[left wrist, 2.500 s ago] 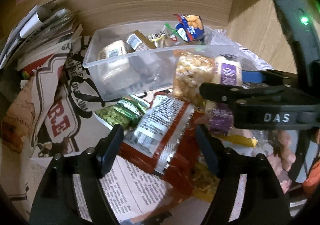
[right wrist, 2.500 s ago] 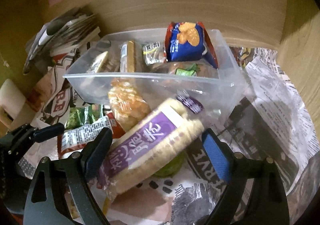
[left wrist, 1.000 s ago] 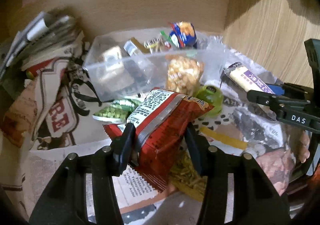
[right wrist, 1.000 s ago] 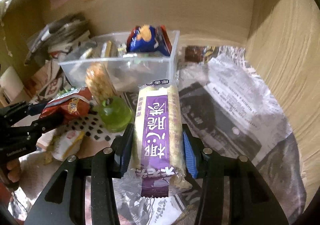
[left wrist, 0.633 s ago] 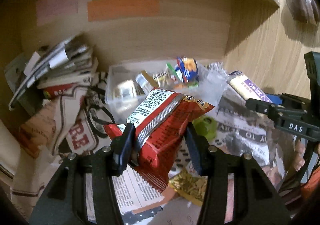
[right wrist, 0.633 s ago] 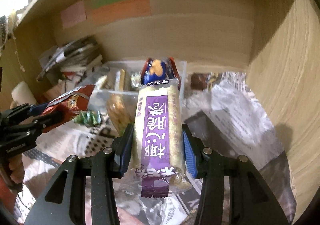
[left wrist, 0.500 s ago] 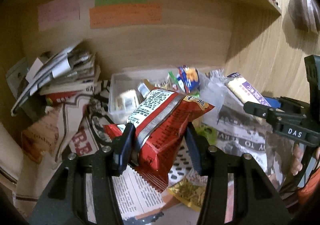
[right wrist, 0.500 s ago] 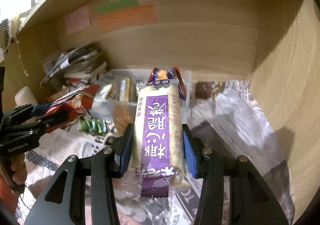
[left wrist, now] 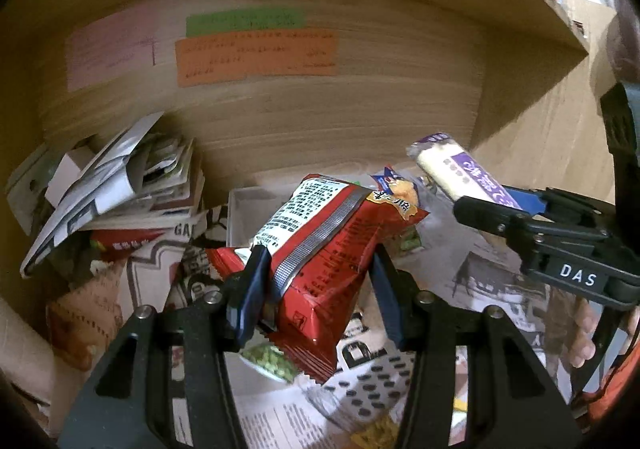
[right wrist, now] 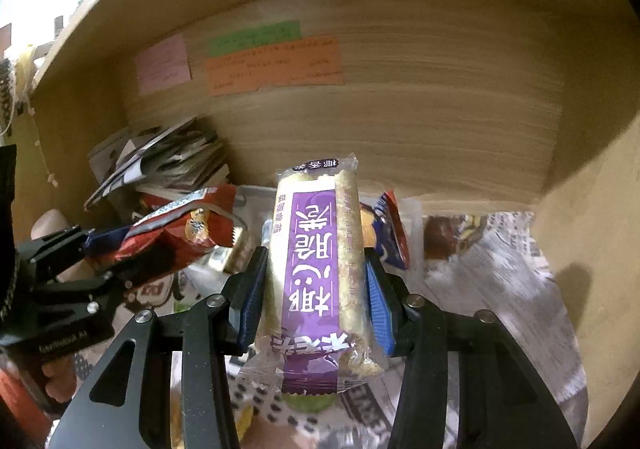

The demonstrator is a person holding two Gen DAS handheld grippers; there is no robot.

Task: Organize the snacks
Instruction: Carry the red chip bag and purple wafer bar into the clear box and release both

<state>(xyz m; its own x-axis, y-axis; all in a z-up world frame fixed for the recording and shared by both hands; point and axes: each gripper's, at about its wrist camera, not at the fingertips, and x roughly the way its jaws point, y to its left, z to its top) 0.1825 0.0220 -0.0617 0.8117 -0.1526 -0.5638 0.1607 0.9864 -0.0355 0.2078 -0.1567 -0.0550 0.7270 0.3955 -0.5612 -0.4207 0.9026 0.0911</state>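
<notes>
My left gripper [left wrist: 318,285] is shut on a red snack bag [left wrist: 328,249] with a silver strip, lifted above the newspaper. My right gripper [right wrist: 316,289] is shut on a long rice cracker pack [right wrist: 316,249] with a purple label, held upright. The left wrist view shows that pack [left wrist: 460,173] at the right, in the right gripper [left wrist: 504,209]. The right wrist view has the red bag [right wrist: 176,233] at the left, in the left gripper [right wrist: 96,245]. The clear plastic box [left wrist: 240,209] of snacks lies behind, mostly hidden by both packs. A blue cracker packet [right wrist: 390,233] sticks out of it.
Wooden shelf walls close in at the back and right, with coloured paper notes [left wrist: 256,57] stuck on. A pile of papers and magazines [left wrist: 116,185] fills the left corner. Newspaper [right wrist: 500,281] covers the floor, with a green pea packet [left wrist: 268,359] and other loose snacks on it.
Both grippers have risen and tilted up with their packs. The plastic box and floor snacks have slid lower and further behind the held packs; more of the back wall shows.
</notes>
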